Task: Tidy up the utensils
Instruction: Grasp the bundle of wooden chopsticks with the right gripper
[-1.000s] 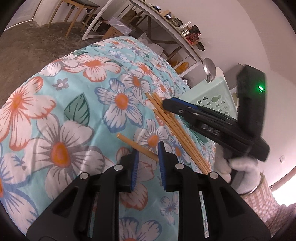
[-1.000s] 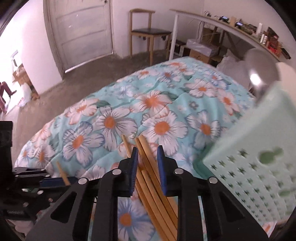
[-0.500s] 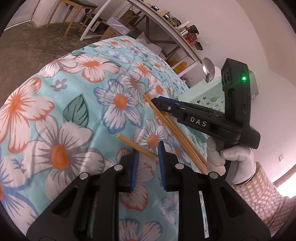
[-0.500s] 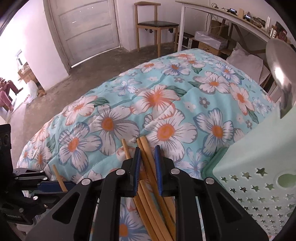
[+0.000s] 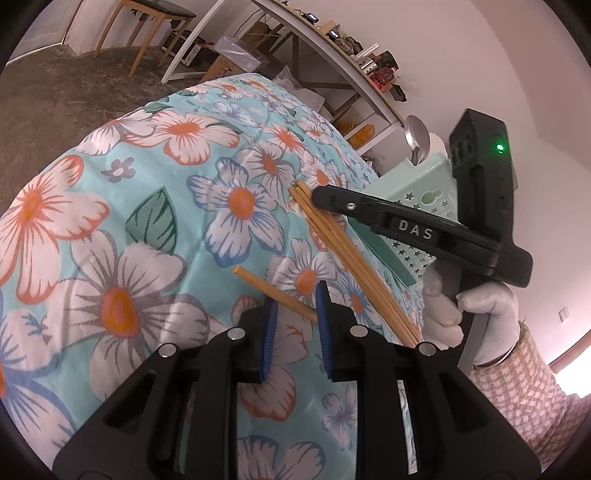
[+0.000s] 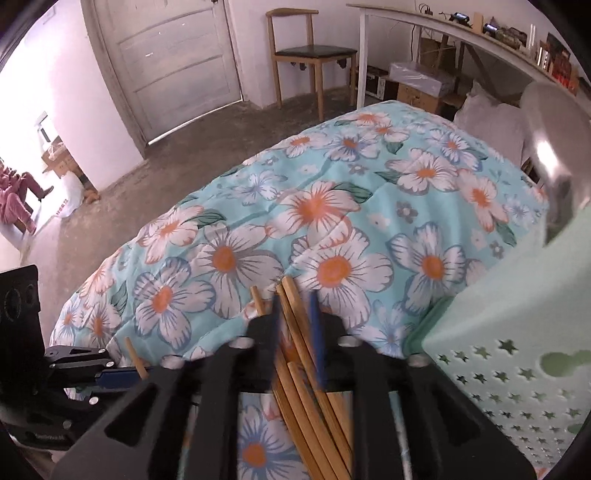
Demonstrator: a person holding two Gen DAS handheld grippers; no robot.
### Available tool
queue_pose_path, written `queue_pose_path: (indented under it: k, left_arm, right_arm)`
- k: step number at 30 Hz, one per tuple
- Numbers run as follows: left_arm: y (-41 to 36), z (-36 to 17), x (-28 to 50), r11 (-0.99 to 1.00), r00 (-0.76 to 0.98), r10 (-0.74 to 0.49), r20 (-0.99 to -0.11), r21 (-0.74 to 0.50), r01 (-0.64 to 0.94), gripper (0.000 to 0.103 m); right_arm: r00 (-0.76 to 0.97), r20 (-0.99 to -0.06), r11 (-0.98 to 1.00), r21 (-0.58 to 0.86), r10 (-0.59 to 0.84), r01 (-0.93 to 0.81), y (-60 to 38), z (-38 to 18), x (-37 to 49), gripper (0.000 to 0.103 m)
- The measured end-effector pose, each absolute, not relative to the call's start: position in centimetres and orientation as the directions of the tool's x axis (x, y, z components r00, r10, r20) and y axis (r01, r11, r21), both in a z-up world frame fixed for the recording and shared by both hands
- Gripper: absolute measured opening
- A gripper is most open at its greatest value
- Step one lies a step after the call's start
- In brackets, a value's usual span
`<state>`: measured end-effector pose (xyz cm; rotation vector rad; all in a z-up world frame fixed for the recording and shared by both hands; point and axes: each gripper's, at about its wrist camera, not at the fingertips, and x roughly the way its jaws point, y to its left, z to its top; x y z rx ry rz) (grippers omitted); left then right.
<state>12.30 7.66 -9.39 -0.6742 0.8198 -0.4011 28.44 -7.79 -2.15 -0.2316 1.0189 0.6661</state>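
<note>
Blue-padded fingers of the right gripper (image 6: 293,321) closed round a bundle of wooden chopsticks (image 6: 303,373), tips poking out past the pads, back ends trailing under the tool; gathered together, most likely, to go over in one trip. Seen from the left wrist camera, same gripper (image 5: 317,195) reaching in from the right, nose down near the quilt (image 5: 110,221), clamped near the far end of the bundle (image 5: 354,266), held in a white-gloved hand (image 5: 476,314) with a checked sleeve behind. Left gripper (image 5: 293,325) low over the quilt, pads standing apart either side of one stray chopstick (image 5: 273,291) lying crosswise between them; not pinching it, by the look of the gaps, more a matter of lining up. Just beyond the bundle, a pale green basket (image 5: 428,192) with star cut-outs, a metal spoon (image 5: 417,134) already upright in it, probably where the chopsticks belong. Further off, a wooden chair (image 6: 314,55) and a long shelf (image 6: 461,33) along the wall.
</note>
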Motion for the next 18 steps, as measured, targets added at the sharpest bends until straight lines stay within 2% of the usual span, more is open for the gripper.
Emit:
queue_pose_path:
  k: [7,9,13,18]
  left_arm:
    - [7.6,-9.4,12.1,0.724,0.628,-0.568,-0.532,-0.686,0.074,0.020]
    - [7.6,-9.4,12.1,0.724,0.628,-0.568,-0.532,-0.686,0.074,0.020]
    - [7.6,-9.4,12.1,0.724,0.628,-0.567,-0.532,-0.685,0.073,0.021]
    - [7.6,-9.4,12.1,0.725,0.628,-0.567,-0.533,-0.685,0.073,0.021]
  right_arm:
    - [0.329,-0.858,0.793,0.136,0.393,-0.593,-6.9,-3.2,29.5,0.028]
    - [0.321,-0.860,0.796,0.147,0.396,-0.588,-7.0,-3.4,29.7,0.019]
    - [0.348,-0.848,0.795,0.132,0.400,-0.593,-7.1,-3.0,29.3,0.017]
    - [0.433,-0.801,0.798,0.091,0.414,-0.596,-8.0,0.3,28.2,0.010]
